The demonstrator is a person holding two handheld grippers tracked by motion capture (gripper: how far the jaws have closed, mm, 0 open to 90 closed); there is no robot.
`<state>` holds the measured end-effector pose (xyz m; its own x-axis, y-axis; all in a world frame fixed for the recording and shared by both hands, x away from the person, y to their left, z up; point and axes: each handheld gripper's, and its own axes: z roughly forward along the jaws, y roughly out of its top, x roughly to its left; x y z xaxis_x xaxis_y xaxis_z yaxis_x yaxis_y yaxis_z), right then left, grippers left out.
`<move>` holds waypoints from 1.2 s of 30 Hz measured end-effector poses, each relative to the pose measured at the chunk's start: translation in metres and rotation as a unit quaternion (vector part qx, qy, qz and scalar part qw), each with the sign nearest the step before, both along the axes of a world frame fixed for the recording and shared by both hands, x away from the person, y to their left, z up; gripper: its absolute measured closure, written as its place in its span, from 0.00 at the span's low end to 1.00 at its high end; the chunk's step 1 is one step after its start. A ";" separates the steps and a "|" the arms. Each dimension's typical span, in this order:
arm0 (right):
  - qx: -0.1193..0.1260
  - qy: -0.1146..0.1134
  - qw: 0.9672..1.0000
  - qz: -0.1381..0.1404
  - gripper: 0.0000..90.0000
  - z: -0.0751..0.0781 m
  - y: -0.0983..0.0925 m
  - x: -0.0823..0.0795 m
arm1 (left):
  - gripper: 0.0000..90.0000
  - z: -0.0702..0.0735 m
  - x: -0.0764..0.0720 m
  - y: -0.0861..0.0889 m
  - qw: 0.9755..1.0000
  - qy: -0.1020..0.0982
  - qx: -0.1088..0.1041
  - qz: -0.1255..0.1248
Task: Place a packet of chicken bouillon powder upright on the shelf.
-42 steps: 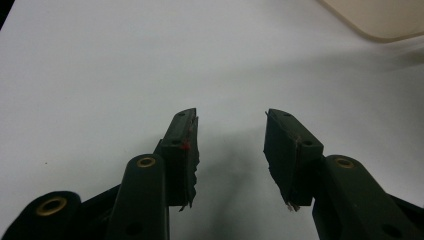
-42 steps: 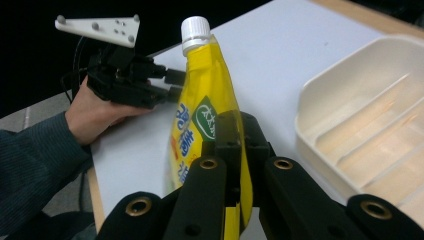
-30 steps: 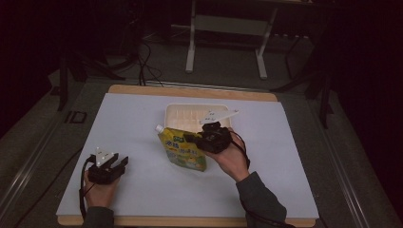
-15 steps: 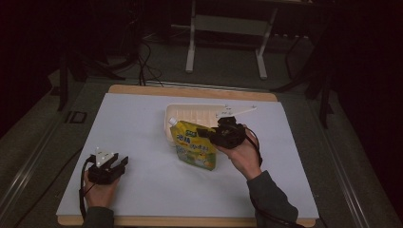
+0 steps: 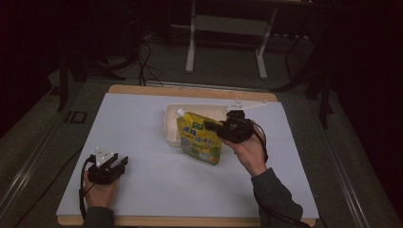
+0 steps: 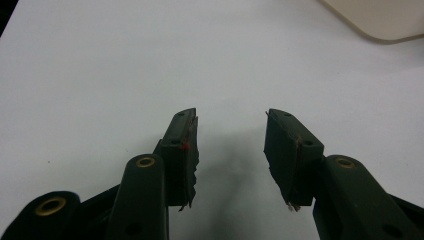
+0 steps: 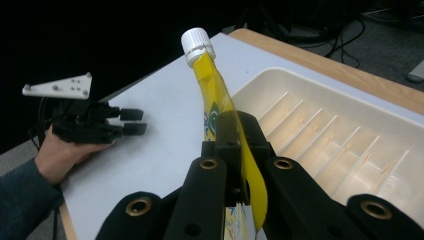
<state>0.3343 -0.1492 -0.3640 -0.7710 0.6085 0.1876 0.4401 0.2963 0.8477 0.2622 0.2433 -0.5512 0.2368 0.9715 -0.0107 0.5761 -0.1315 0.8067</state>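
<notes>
A yellow spouted pouch (image 5: 199,142) with a white cap (image 7: 196,42) hangs in the air, tilted, over the front edge of a white ribbed tray (image 5: 172,129). My right gripper (image 5: 210,127) is shut on the pouch's right edge; in the right gripper view the jaws (image 7: 235,131) pinch the yellow film (image 7: 212,87) below the spout. My left gripper (image 5: 121,161) rests low over the white mat at the front left, open, with nothing between its fingers (image 6: 230,135).
The tray (image 7: 325,125) has ribs on its floor and nothing else in it. The white mat (image 5: 142,123) covers a wood-edged table. The tray's corner (image 6: 385,20) lies far ahead of the left gripper. The left hand and gripper (image 7: 131,121) lie beyond the pouch.
My right gripper has lifted the pouch off the mat and carried it right and up, against the tray's front edge. The left gripper has stayed put.
</notes>
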 end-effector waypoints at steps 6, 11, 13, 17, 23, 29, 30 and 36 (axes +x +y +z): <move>0.016 -0.004 1.000 -0.024 1.00 0.007 -0.003 0.006 | 0.62 0.000 0.000 0.000 1.000 -0.001 0.000 0.000; 0.027 -0.010 0.999 -0.043 1.00 0.012 -0.003 0.011 | 0.62 0.000 0.000 0.000 1.000 -0.001 0.000 0.000; 0.033 -0.010 0.998 -0.055 1.00 0.013 -0.004 0.014 | 0.62 0.000 0.000 0.000 1.000 -0.001 0.000 0.000; 0.041 -0.012 0.997 -0.071 1.00 0.013 -0.004 0.018 | 0.62 0.000 0.000 0.000 1.000 -0.001 0.000 0.000; 0.043 -0.022 0.994 -0.098 1.00 0.013 -0.001 0.023 | 0.62 0.000 0.000 0.000 1.000 -0.001 0.000 0.000; 0.049 -0.023 0.992 -0.114 1.00 0.012 0.000 0.027 | 0.62 0.000 0.000 0.000 1.000 -0.002 0.000 0.000; 0.049 -0.023 0.992 -0.114 1.00 0.012 0.000 0.027 | 0.62 0.000 0.000 0.000 1.000 -0.002 0.000 0.000; 0.061 -0.025 0.989 -0.136 1.00 0.012 -0.002 0.032 | 0.62 0.000 0.000 0.000 1.000 -0.002 0.000 0.000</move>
